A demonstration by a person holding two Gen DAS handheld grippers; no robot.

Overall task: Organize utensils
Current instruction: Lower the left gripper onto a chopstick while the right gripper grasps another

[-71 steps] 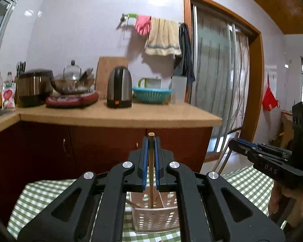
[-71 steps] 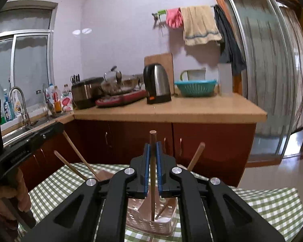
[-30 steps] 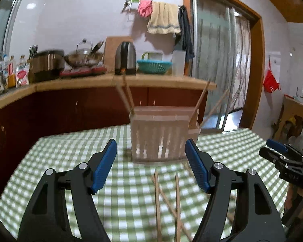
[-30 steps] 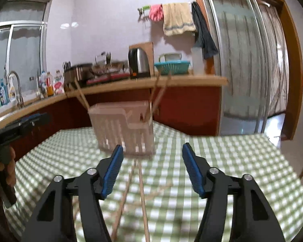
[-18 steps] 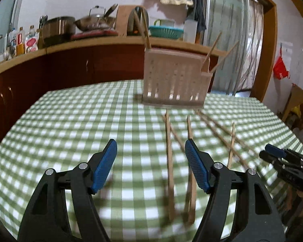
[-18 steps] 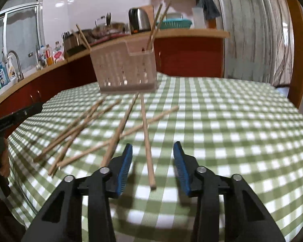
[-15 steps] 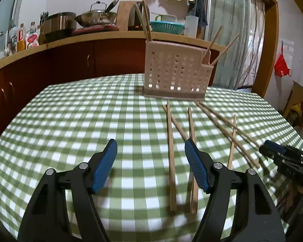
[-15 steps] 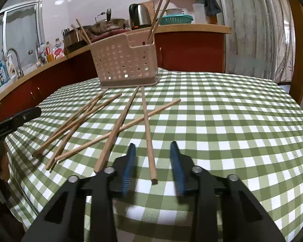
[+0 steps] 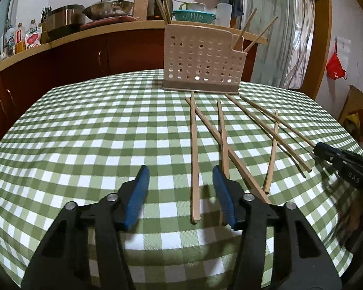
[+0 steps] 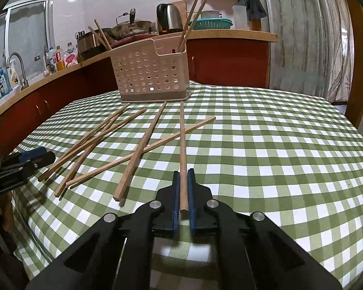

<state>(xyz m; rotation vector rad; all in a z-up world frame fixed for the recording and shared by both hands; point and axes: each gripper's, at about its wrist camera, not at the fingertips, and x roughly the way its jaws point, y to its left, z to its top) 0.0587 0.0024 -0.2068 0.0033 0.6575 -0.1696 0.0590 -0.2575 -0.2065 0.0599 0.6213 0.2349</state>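
Observation:
Several wooden chopsticks lie on the green checked tablecloth [image 9: 84, 130] before a beige perforated utensil basket [image 9: 202, 65], which holds a few upright chopsticks. My left gripper [image 9: 180, 171] is open just above the cloth, its fingers either side of the near end of one chopstick [image 9: 194, 157]. My right gripper [image 10: 183, 176] is shut on the near end of a chopstick [image 10: 182, 140] that lies pointing at the basket [image 10: 150, 72]. The right gripper also shows at the right edge of the left wrist view [image 9: 343, 162]; the left one shows at the left edge of the right wrist view [image 10: 21, 163].
A kitchen counter [image 9: 84, 32] with pots, a kettle and bottles runs behind the table. A sink with a tap [image 10: 15, 67] is at the left. A glass door [image 10: 302, 36] is at the right. The table edge is close below both grippers.
Both grippers came down from the basket to the loose chopsticks on the cloth. The right jaws closed on one chopstick. The left jaws narrowed but stay open around another.

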